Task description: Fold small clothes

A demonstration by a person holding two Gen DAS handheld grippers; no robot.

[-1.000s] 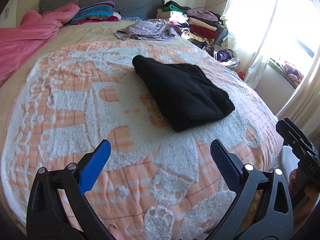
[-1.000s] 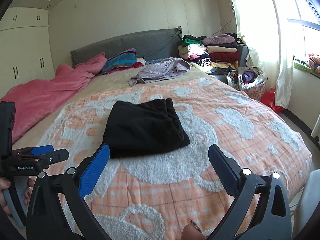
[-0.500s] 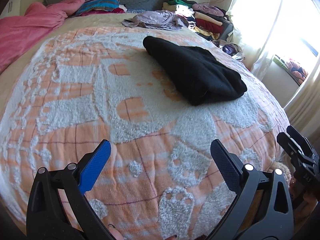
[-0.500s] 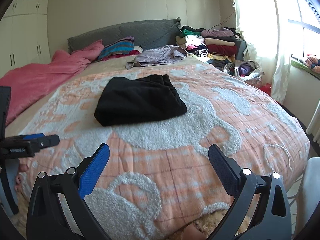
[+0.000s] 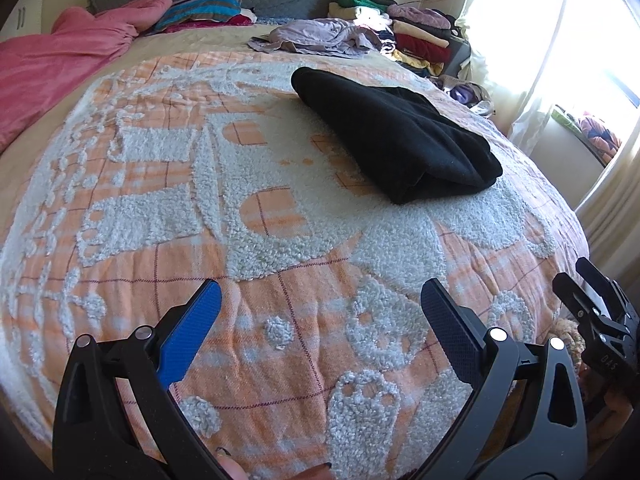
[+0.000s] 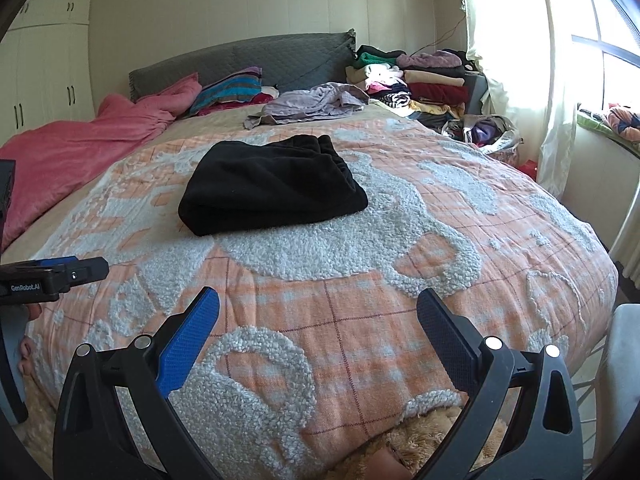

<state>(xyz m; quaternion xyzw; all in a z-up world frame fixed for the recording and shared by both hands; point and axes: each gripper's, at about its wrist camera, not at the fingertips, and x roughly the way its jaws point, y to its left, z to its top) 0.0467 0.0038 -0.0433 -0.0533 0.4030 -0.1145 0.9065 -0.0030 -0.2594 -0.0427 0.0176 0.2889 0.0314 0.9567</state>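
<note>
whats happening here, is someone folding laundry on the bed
Yes. A person holds a gripper in each hand at the foot of the bed. The left gripper and right gripper are both open and empty, away from the clothes. A black garment lies folded on the orange blanket, touched by neither. A crumpled lilac garment waits near the headboard, with stacked clothes beside the bed.

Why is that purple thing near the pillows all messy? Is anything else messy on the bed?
The lilac garment lies crumpled near the headboard, not folded like the black garment lying flat on the orange blanket. The pink duvet is bunched up along one side. Both hand-held grippers, left and right, are open and hold nothing.
</note>
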